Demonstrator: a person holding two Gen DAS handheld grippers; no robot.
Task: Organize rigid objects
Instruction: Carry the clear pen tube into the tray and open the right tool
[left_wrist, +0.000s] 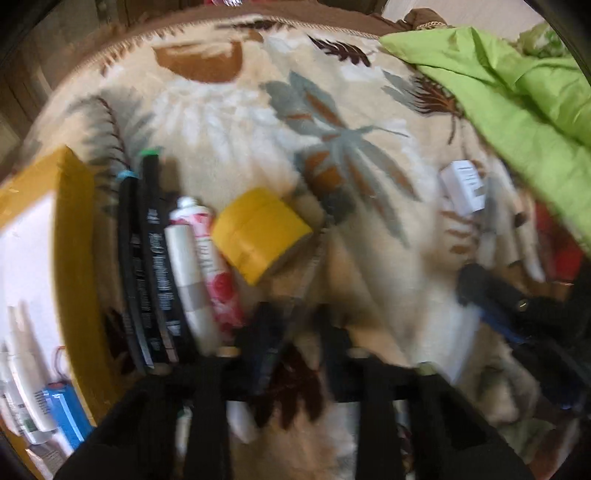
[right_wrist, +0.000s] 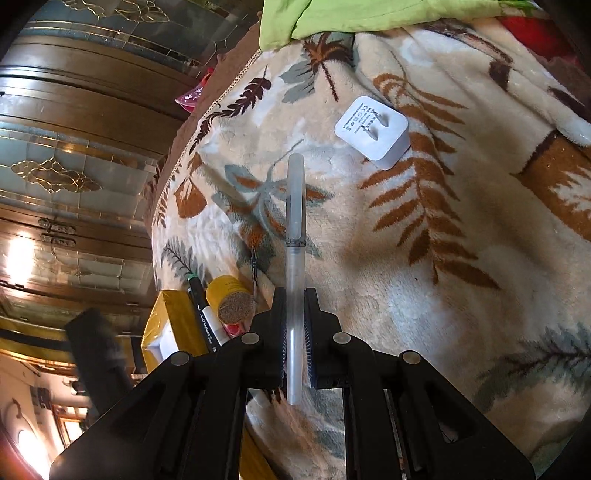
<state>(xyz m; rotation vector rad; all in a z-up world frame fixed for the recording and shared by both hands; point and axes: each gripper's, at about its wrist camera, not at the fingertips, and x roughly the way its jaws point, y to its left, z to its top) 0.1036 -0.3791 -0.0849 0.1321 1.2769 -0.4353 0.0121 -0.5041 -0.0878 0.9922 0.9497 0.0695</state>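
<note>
Leaf-print blanket (right_wrist: 424, 258) underneath. My right gripper (right_wrist: 294, 325) clamps a clear pen (right_wrist: 294, 206), charger (right_wrist: 373, 129) beyond. My left gripper (left_wrist: 295, 332): too blurred, I cannot tell; markers (left_wrist: 147, 266) beside the box (left_wrist: 70, 229).

Left wrist view: heavy motion blur throughout; print on black markers (left_wrist: 155, 266) smeared, yellow tape roll (left_wrist: 260, 232) soft-edged, left gripper (left_wrist: 295, 339) dark and ghosted. Light even, moderately bright; soft shadow right of markers.

Right wrist view: sharp. Translucent pen (right_wrist: 294, 236) crisp, throws faint shadow on blanket (right_wrist: 461, 229). White charger (right_wrist: 373, 131) bright beyond pen. Wooden cabinet (right_wrist: 74, 155) left of pen shows glare spots, blown highlights. Fisheye bending and black vignette at corners in both.
</note>
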